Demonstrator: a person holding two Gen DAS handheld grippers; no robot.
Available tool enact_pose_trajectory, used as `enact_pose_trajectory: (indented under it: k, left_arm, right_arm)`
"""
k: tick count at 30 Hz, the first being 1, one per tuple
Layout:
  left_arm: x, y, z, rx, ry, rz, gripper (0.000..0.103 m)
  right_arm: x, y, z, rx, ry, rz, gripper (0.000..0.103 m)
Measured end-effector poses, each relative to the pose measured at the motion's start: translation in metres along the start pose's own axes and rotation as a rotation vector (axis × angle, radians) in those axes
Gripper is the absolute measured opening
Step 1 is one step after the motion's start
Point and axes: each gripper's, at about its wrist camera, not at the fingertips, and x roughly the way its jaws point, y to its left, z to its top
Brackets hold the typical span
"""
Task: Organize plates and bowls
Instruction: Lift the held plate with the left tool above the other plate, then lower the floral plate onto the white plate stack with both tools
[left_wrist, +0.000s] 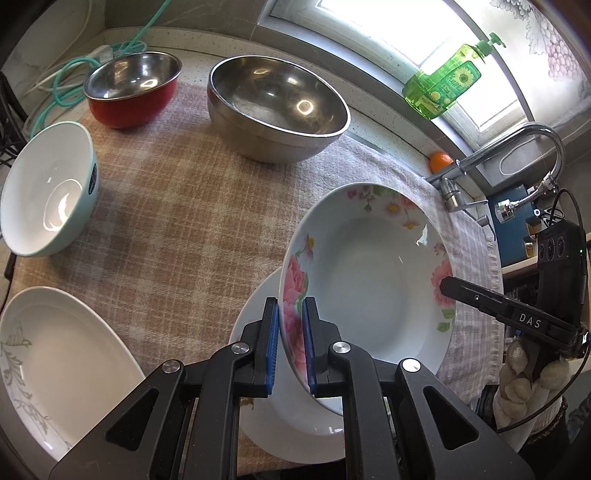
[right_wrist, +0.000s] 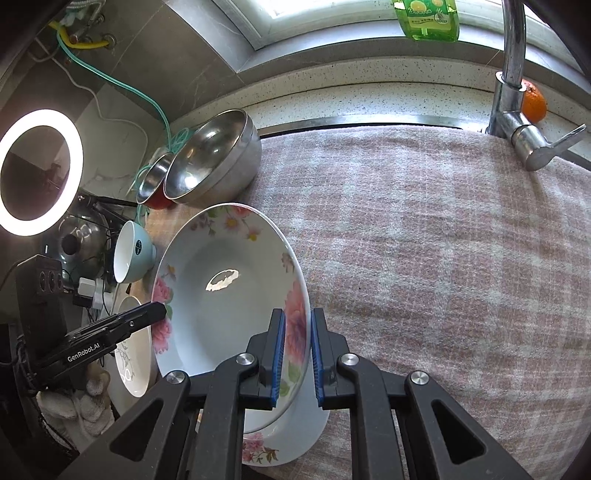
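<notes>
I have the floral plate (left_wrist: 369, 280) pinched on two sides: my left hand-held gripper (left_wrist: 290, 347) is clamped on its near-left rim, and my right hand-held gripper (right_wrist: 297, 354) is clamped on the opposite rim, so the plate hangs between my two hands, tilted, its left edge riding higher in the left wrist view. In that view the right tool's finger (left_wrist: 480, 299) reaches in over the plate's far rim.

What matters for the coming move is what lies straight beneath: a second plate (right_wrist: 291, 435) with a flower on its rim sits flat on the checked towel (right_wrist: 443, 258) covering the counter, and the held plate hovers just above it, overlapping most of it but shifted a little toward the back. I judge the stack needs the held plate levelled and drawn slightly toward me until the rims line up.

Both hands are equally committed, so neither can let go first without tipping it. The steel bowl (left_wrist: 277, 107), red bowl (left_wrist: 133, 88), white bowl (left_wrist: 48, 188) and leaf-patterned plate (left_wrist: 59, 365) are well apart to the left.
</notes>
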Motion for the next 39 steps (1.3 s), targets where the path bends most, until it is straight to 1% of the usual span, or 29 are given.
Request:
enact_pose_trajectory:
  k: [9, 19, 26, 39]
  left_arm:
    - [0.000, 0.004, -0.014, 0.019, 0.034, 0.008, 0.010]
    - [0.002, 0.006, -0.021, 0.027, 0.045, 0.009, 0.010]
    - [0.005, 0.009, -0.026, 0.022, 0.064, 0.010, 0.010]
    - [0.008, 0.011, -0.031, 0.018, 0.077, 0.016, 0.010]
  right_arm:
    - [0.005, 0.002, -0.022, 0.032, 0.014, 0.007, 0.013]
    - [0.012, -0.001, -0.040, 0.070, 0.031, 0.013, 0.013]
    - [0.015, -0.002, -0.046, 0.080, 0.038, 0.016, 0.013]
    - [0.024, -0.003, -0.055, 0.090, 0.063, 0.009, 0.013]
